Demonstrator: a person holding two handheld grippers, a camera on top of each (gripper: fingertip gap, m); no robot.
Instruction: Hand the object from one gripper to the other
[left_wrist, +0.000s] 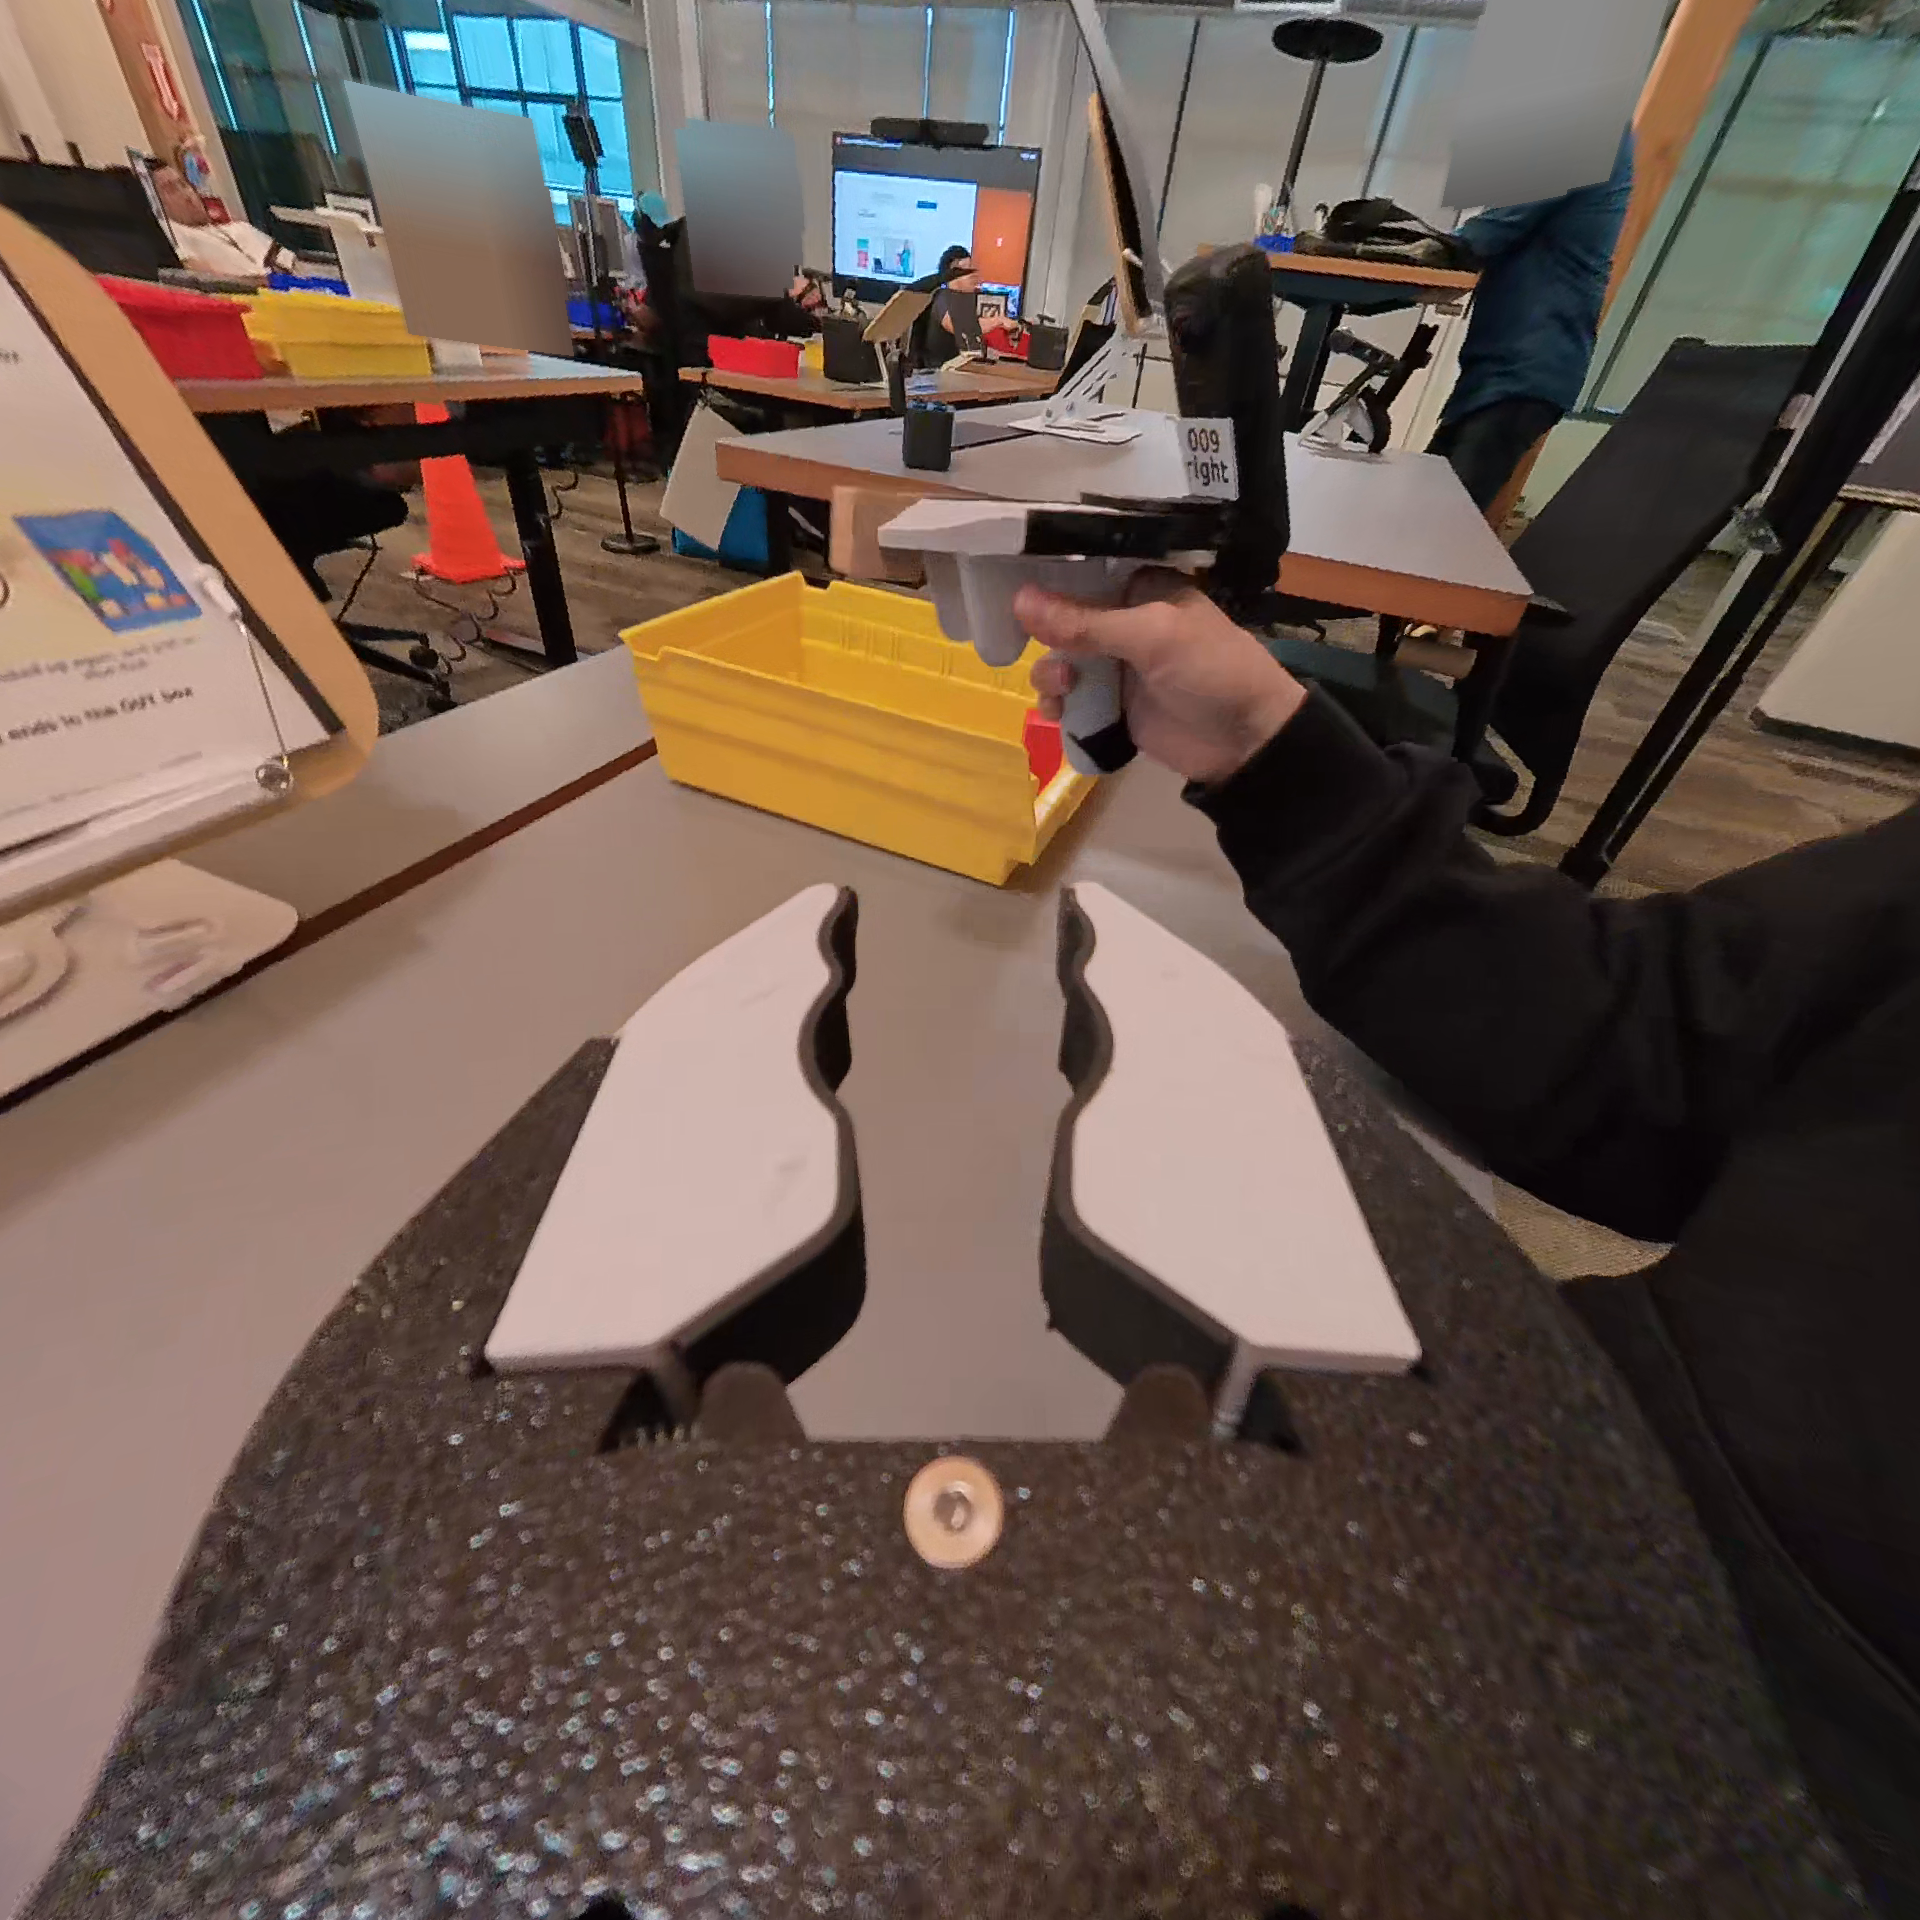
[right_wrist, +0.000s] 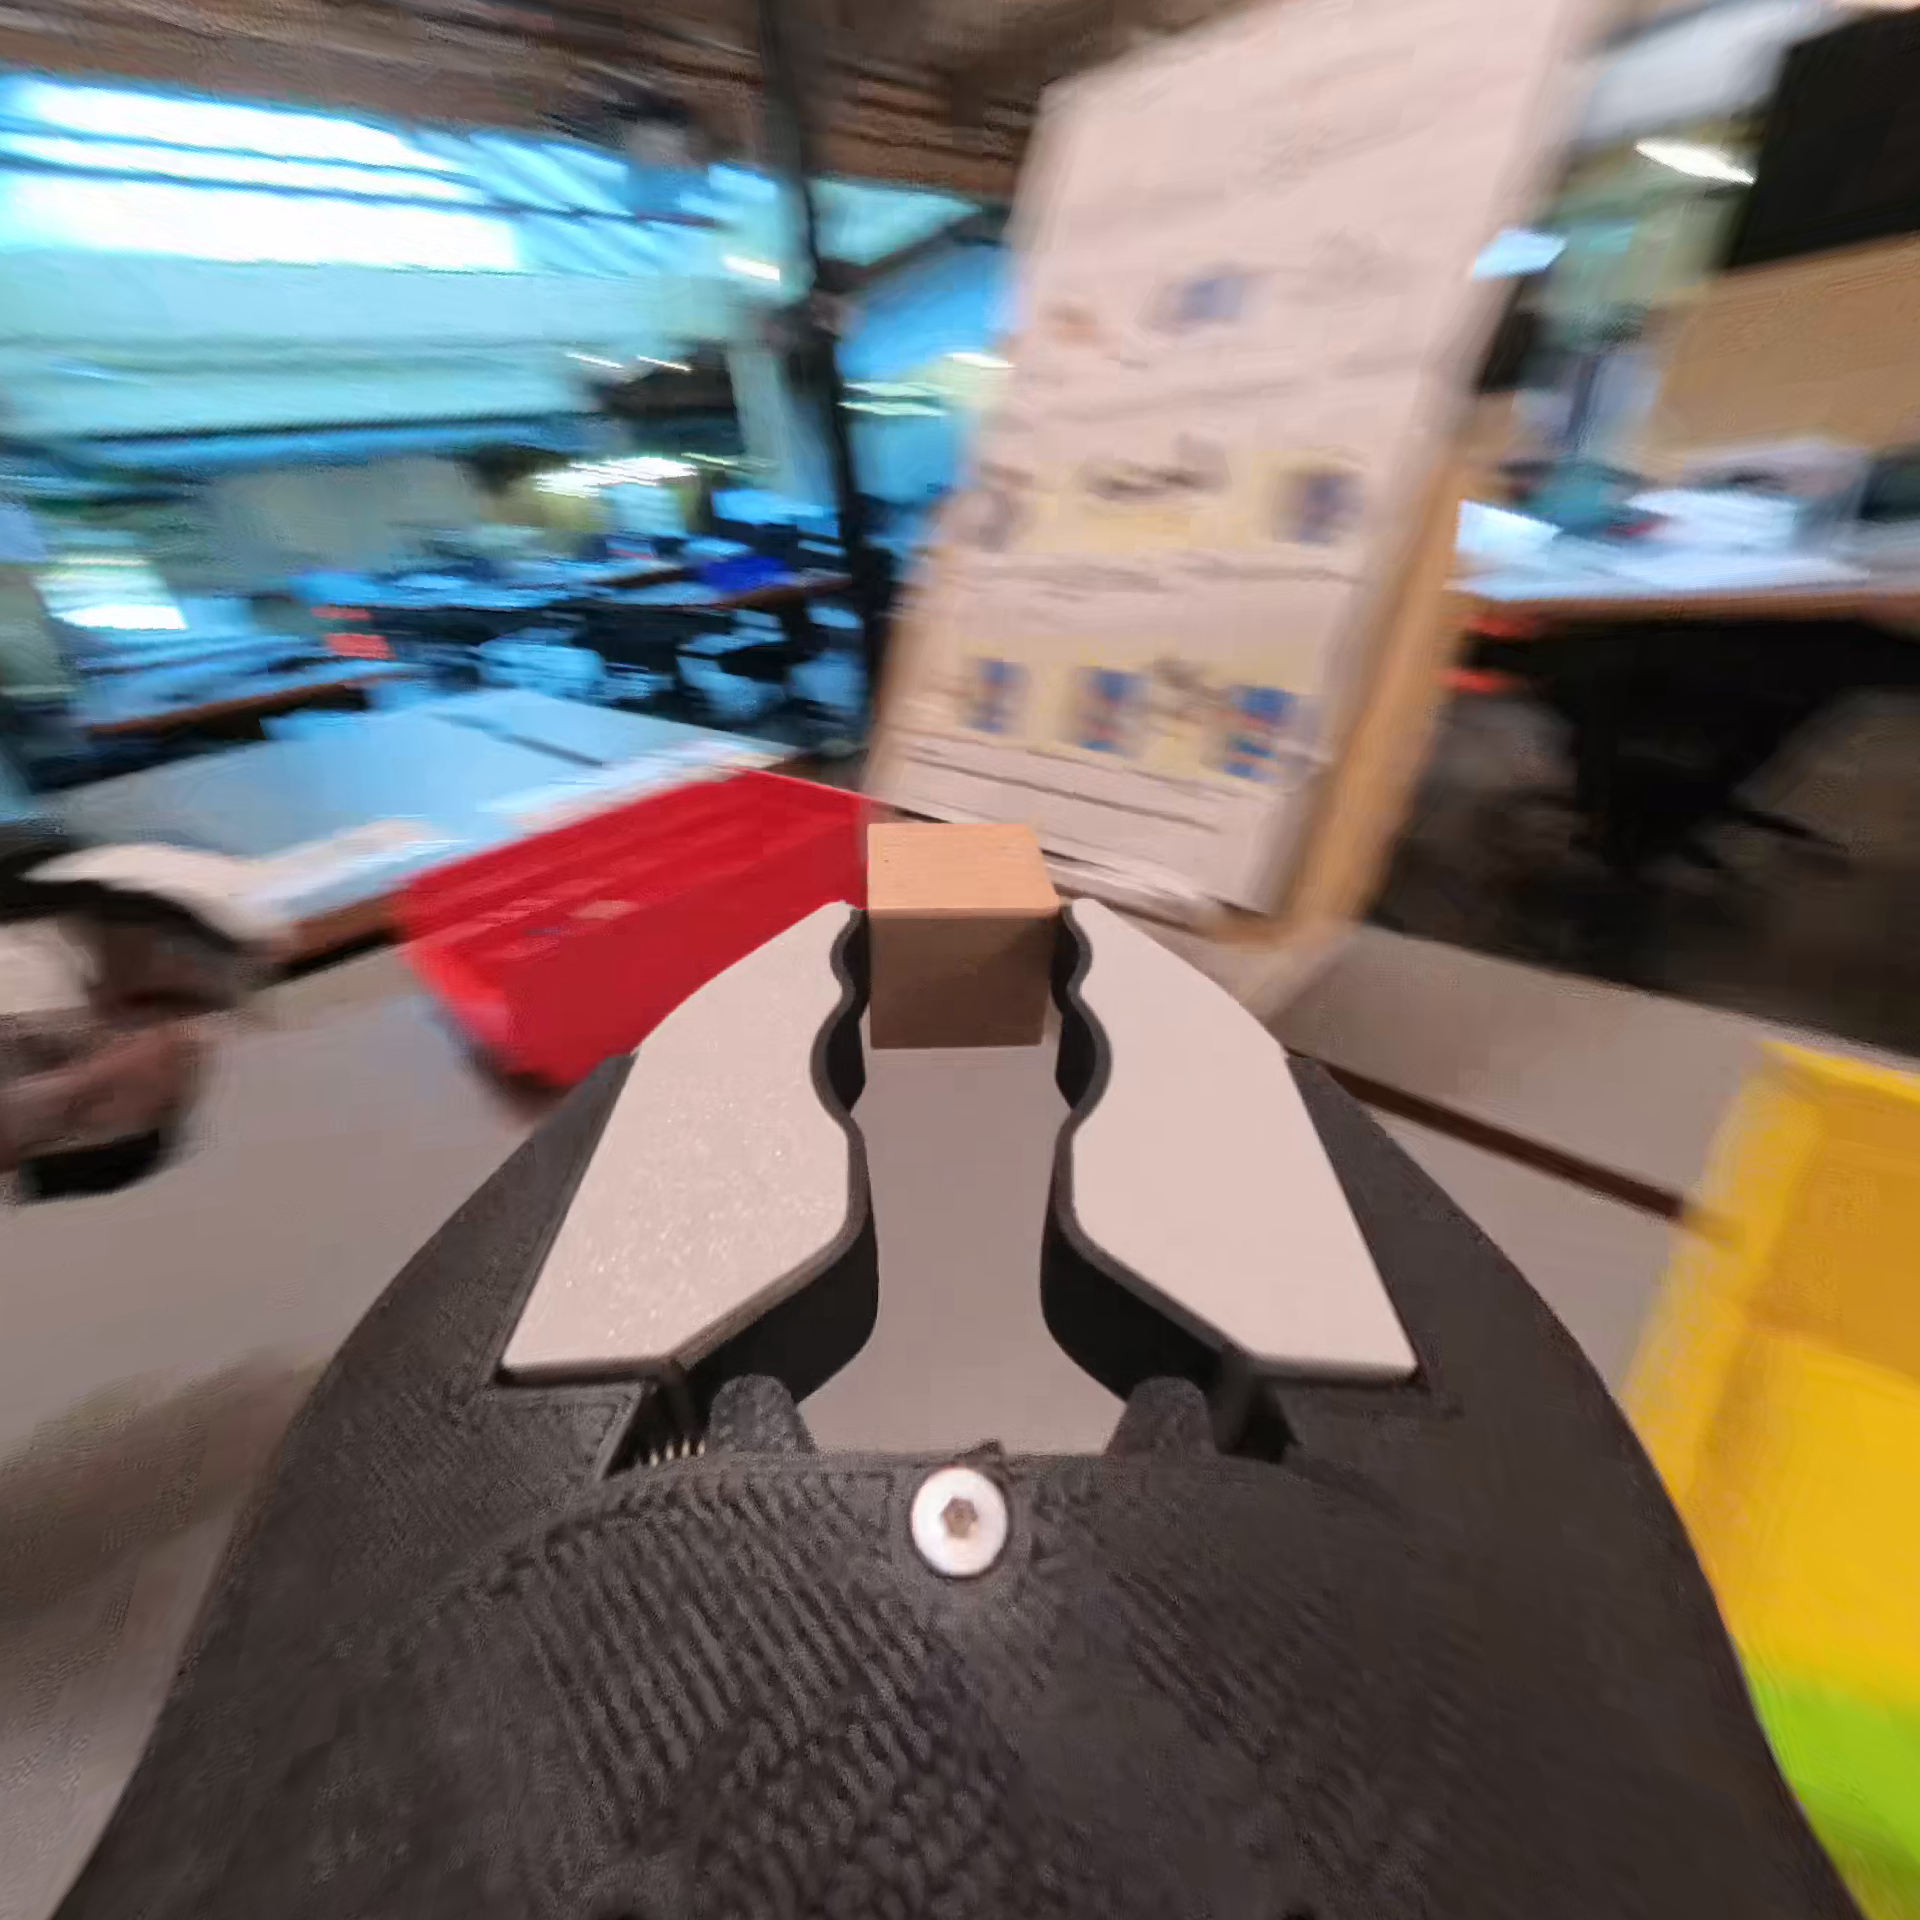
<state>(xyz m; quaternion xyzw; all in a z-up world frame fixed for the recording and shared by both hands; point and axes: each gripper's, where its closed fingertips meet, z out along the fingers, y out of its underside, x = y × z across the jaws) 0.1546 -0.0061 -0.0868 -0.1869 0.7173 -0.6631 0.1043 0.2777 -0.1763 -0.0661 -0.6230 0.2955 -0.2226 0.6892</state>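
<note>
A plain wooden cube (right_wrist: 956, 940) sits between the tips of my right gripper (right_wrist: 958, 961), with both pads pressed against its sides, held above the grey table (right_wrist: 260, 1195). In the left wrist view the right gripper (left_wrist: 894, 540) is up in the air over the yellow bin (left_wrist: 831, 727), held by a hand (left_wrist: 1164, 675), and the cube (left_wrist: 864, 535) shows at its tip. My left gripper (left_wrist: 956, 997) is open over the table (left_wrist: 364, 1091) with nothing between its fingers.
A red bin (right_wrist: 623, 914) lies on the table ahead of the right gripper. An instruction board (left_wrist: 125, 582) stands at the left of the table and also shows in the right wrist view (right_wrist: 1195, 499). The person's black sleeve (left_wrist: 1507, 987) crosses the right side. Across from one pair of fingers to the other is roughly 20 centimeters.
</note>
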